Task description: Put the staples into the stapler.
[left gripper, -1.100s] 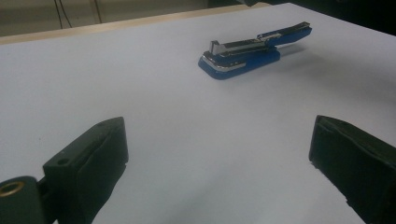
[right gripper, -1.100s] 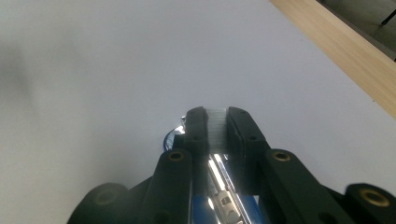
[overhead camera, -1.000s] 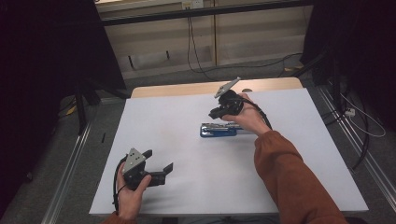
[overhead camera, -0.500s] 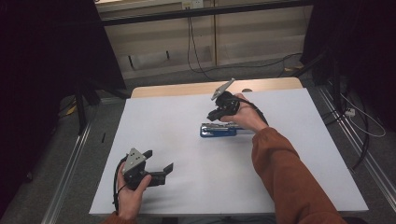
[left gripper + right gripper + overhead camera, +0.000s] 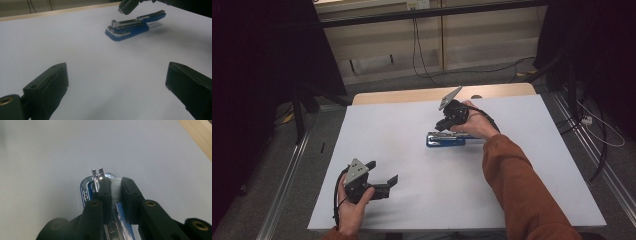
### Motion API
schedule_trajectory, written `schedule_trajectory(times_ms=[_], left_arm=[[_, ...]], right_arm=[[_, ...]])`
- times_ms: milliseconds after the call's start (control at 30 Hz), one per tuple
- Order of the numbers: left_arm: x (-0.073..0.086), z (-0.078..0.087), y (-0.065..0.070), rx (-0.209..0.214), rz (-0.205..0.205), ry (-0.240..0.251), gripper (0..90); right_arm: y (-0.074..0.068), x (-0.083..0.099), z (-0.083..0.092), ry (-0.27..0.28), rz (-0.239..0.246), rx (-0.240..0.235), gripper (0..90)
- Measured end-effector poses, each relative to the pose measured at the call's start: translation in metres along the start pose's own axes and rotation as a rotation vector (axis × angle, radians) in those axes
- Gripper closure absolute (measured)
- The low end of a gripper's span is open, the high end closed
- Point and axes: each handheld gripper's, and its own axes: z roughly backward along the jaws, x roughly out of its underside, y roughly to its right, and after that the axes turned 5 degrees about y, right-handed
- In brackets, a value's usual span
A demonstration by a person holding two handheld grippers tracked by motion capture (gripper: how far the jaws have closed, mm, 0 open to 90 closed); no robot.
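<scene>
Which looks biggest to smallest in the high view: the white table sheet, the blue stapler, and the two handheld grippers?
1. White table sheet, by far the largest.
2. Left gripper and right gripper: they look much alike, and the left is nearer the camera, so no ranking between them.
3. Blue stapler: partly hidden by the right gripper and hand, apparently smallest.

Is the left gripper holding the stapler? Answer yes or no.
No: the left gripper stands open over bare table, while the stapler lies well ahead of it.
</scene>
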Motion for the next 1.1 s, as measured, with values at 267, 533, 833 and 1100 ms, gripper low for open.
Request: schedule_trajectory(times_ms=[267, 533, 833, 1100], left_arm=[[0.0, 0.0, 0.0, 0.0, 0.0, 0.0, 4.8], [0.0, 0.001, 0.0, 0.0, 0.0, 0.005, 4.8], [0.0, 0.0, 0.0, 0.0, 0.001, 0.005, 4.8], [0.0, 0.001, 0.0, -0.003, -0.002, 0.008, 4.7]], right_arm=[[-0.002, -0.001, -0.004, 0.002, 0.064, -0.03, 79.2], [-0.001, 0.0, -0.007, 0.004, 0.08, -0.051, 79.2], [-0.004, -0.002, -0.01, -0.01, 0.109, -0.071, 79.2], [-0.006, -0.003, -0.015, -0.051, 0.142, -0.087, 79.2]])
